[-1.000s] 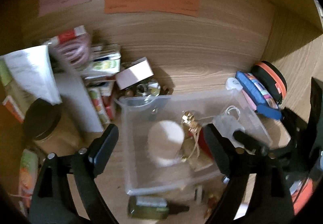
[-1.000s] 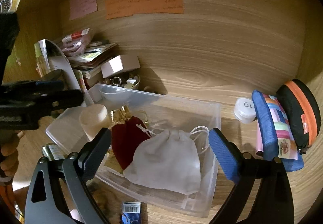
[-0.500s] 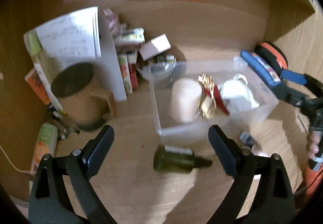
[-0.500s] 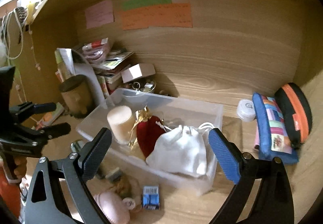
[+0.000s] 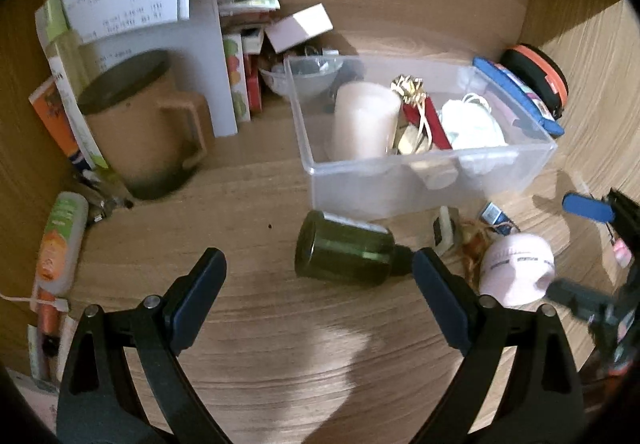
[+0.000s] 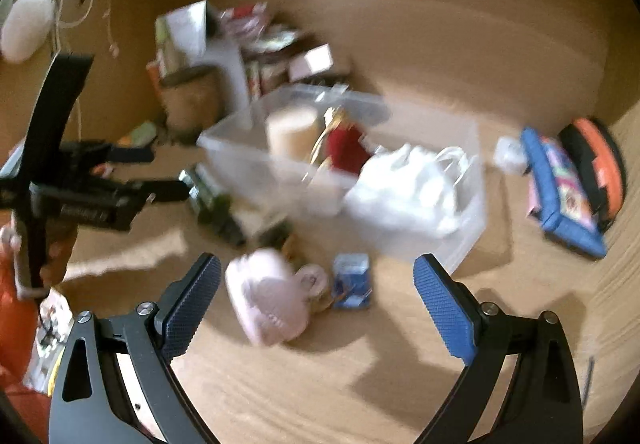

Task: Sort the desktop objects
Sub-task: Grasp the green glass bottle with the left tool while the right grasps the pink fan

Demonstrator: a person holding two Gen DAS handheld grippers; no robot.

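Observation:
A clear plastic bin (image 5: 424, 176) (image 6: 460, 244) on the wooden desk holds a cream candle (image 5: 364, 120), a red pouch (image 5: 430, 120) and a white drawstring bag (image 5: 472, 124) (image 6: 404, 188). In front of the bin a dark green bottle (image 5: 346, 248) (image 6: 212, 204) lies on its side. My left gripper (image 5: 318, 292) is open just short of the bottle, nothing between its fingers. A pink rounded object (image 5: 518, 266) (image 6: 268, 296) and a small blue packet (image 6: 352, 280) lie nearby. My right gripper (image 6: 316, 304) is open above them, holding nothing.
A tan lidded mug (image 5: 140, 120), papers and small boxes (image 5: 240, 80) crowd the back left. A tube (image 5: 60, 244) lies at the left edge. A blue pencil case (image 6: 560, 196) and an orange-black case (image 6: 596, 168) rest at the right wall.
Both grippers have pulled back from over the bin toward the near desk edge. The green bottle now lies close ahead of the left gripper, and the pink object came under the right one.

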